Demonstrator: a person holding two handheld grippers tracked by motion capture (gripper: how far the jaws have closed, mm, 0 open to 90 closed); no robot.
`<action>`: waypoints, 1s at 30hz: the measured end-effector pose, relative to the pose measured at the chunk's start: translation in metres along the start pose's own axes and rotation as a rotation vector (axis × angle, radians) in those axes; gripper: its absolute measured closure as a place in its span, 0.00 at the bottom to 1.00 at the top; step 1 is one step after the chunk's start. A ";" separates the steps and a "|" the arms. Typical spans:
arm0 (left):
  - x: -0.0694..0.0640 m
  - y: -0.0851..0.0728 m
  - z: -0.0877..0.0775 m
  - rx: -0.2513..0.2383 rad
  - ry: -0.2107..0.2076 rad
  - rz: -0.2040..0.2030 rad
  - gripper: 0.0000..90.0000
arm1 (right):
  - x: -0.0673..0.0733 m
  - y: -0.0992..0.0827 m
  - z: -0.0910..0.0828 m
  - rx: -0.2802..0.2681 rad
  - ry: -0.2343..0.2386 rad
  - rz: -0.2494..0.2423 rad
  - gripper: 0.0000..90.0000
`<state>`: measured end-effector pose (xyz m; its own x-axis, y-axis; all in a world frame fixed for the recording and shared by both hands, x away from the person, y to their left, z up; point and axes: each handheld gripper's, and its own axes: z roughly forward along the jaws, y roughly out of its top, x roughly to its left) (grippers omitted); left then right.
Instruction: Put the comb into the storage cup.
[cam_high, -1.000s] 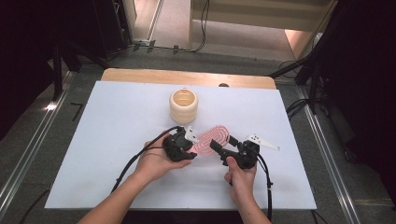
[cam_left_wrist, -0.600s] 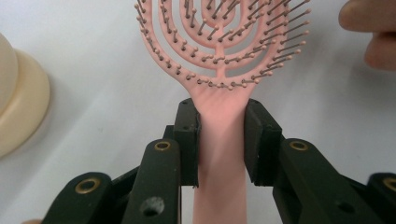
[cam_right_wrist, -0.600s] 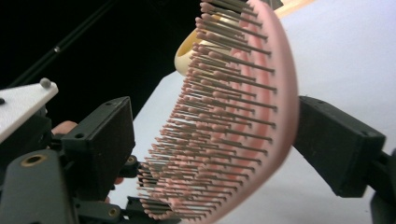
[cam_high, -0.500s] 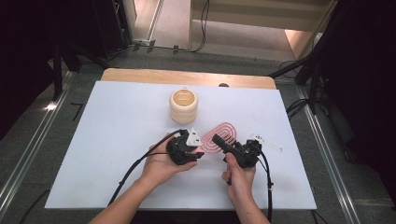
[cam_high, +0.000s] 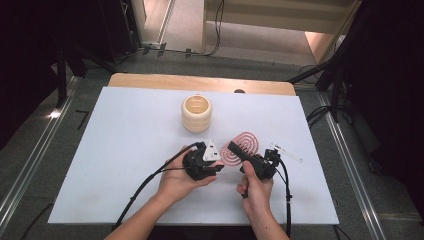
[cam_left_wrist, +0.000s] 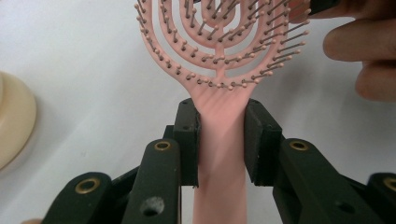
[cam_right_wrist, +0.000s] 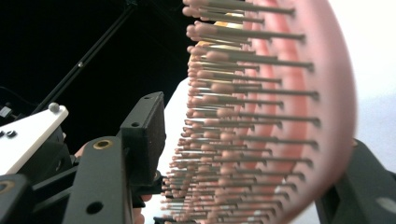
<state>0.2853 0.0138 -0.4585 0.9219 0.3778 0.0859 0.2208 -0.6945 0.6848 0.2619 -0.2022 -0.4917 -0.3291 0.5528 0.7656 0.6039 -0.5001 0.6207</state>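
Between your left gripper (cam_left_wrist: 219, 140) jaws, lower centre of left gripper view: pink plastic vented hairbrush (cam_left_wrist: 224, 70) handle pinched, both pads touching. Brush long axis runs along jaws, head toward top of frame, bristles facing camera. Your right gripper (cam_right_wrist: 243, 154) jaws spread, straddling brush head, not closed on it. High view: brush held right of centre; cream ribbed cup (cam_high: 196, 113) above, apart.

On the white table (cam_high: 115, 165) the ribbed cream cup (cam_high: 196, 113) stands at twelve o'clock from the two grippers with bare surface between, while the left half and near edge lie open, and the pink brush (cam_high: 243, 146) bridges both jaws.
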 end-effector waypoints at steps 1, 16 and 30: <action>0.000 0.000 0.000 0.000 0.000 0.000 0.79 | 0.000 0.000 0.000 -0.001 -0.001 0.007 0.46; -0.002 -0.001 0.004 -0.025 -0.017 -0.010 0.78 | -0.011 -0.001 -0.002 -0.005 0.079 0.060 0.66; 0.005 -0.011 -0.010 -0.157 -0.059 -0.096 0.18 | -0.004 0.003 -0.006 -0.030 0.092 -0.059 0.66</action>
<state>0.2840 0.0295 -0.4589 0.9169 0.3984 -0.0249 0.2608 -0.5507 0.7929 0.2602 -0.2097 -0.4919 -0.4293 0.5190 0.7392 0.5603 -0.4888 0.6687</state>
